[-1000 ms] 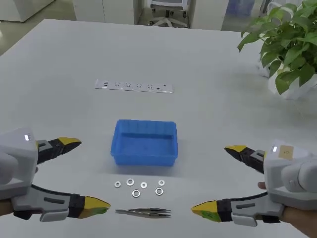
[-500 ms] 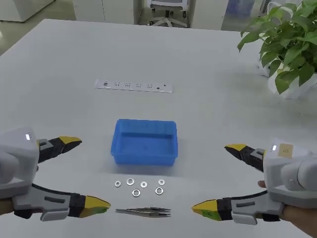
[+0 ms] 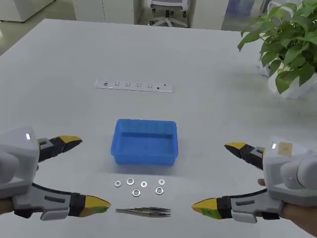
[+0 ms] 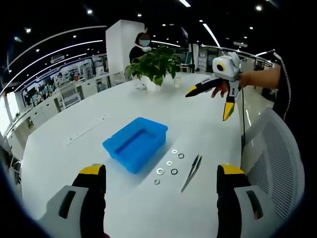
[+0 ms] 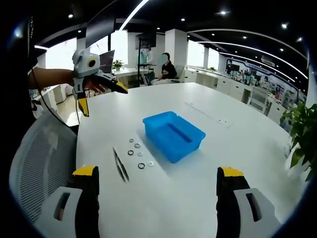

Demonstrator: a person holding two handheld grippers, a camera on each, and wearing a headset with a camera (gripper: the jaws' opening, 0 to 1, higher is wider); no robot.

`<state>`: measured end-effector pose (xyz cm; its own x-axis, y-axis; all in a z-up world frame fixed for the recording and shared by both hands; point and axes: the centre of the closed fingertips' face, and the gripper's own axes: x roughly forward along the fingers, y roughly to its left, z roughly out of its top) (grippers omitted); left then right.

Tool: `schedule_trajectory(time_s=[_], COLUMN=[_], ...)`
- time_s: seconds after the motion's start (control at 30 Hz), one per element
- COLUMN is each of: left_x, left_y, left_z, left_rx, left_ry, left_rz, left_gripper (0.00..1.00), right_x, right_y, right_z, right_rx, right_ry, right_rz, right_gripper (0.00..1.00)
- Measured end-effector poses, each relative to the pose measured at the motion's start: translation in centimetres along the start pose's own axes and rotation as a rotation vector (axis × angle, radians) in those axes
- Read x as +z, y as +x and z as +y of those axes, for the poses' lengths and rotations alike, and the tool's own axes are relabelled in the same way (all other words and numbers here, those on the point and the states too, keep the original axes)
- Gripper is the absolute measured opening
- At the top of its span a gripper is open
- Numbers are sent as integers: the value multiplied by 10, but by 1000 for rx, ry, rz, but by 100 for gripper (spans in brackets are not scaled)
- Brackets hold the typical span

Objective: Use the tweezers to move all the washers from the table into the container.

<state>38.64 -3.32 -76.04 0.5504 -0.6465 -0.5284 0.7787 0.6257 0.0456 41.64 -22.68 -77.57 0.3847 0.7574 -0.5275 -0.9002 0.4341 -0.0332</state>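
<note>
Several small metal washers [image 3: 138,186] lie loose on the white table just in front of a blue container [image 3: 145,142]. Steel tweezers [image 3: 144,211] lie flat nearer the table's front edge. My left gripper [image 3: 79,172] hovers open at the left, level with the washers. My right gripper [image 3: 220,177] hovers open at the right. Nothing sits between either pair of jaws. The left gripper view shows the container [image 4: 135,143], washers [image 4: 170,163] and tweezers [image 4: 191,172]. The right gripper view shows the container [image 5: 174,135], washers [image 5: 136,152] and tweezers [image 5: 120,165].
A white power strip [image 3: 134,86] lies beyond the container. A potted plant [image 3: 285,44] stands at the far right of the table. An office chair [image 3: 168,11] sits behind the far edge. A mesh chair back [image 5: 37,168] is close behind me.
</note>
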Motion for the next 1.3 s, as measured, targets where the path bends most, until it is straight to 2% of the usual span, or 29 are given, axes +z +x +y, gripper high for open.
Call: schedule_trajectory(time_s=[1.03,1.3], left_x=[0,-4], left_y=[-1,2], left_z=[1,-2], left_rx=[3,-11], left_ry=[14,42], left_rz=[6,35], left_gripper=[98,97], right_x=[0,1], right_y=[-1,1], right_z=[-3,0], right_rx=[-1,17], right_ry=[-12,-30], right_rz=[10,16], right_gripper=[100,99])
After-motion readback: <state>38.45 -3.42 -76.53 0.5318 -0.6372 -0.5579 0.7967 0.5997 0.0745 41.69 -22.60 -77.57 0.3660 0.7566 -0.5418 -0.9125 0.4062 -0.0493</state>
